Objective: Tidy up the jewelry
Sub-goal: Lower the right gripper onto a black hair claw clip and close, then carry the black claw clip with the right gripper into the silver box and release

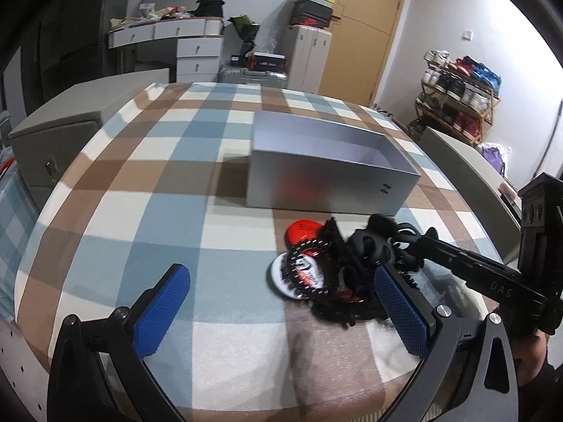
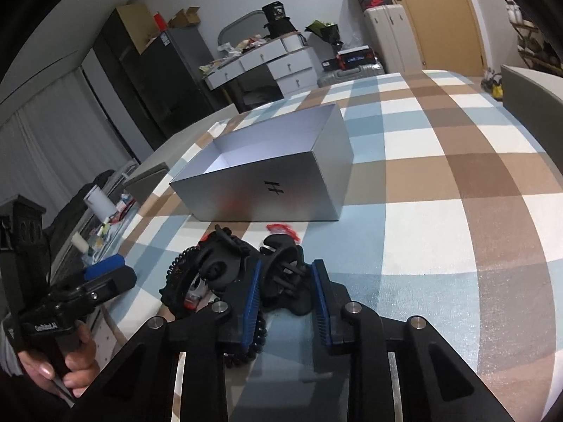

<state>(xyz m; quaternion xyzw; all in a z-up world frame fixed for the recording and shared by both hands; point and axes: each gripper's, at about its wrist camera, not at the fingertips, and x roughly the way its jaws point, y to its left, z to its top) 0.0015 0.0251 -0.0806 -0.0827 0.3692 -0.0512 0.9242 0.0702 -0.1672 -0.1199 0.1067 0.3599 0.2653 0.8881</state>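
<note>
An open silver box [image 1: 327,183] stands on the checked tablecloth; it also shows in the right wrist view [image 2: 267,179]. In front of it lies a pile of jewelry [image 1: 337,270]: black hair claws, a black beaded bracelet [image 1: 302,274], a red round badge [image 1: 302,232] and a white round badge [image 1: 309,274]. My left gripper [image 1: 281,302] is open and empty, just in front of the pile, its right pad beside it. My right gripper [image 2: 286,288] is shut on a black hair claw [image 2: 285,270] at the pile's right side. A second black claw [image 2: 221,260] lies to its left.
A checked tablecloth [image 1: 140,176] covers the table. Grey chair backs stand at the left [image 1: 52,140] and right [image 1: 464,168] edges. A small red item [image 2: 281,228] lies near the box front. Drawers, suitcases and a shoe rack stand beyond the table.
</note>
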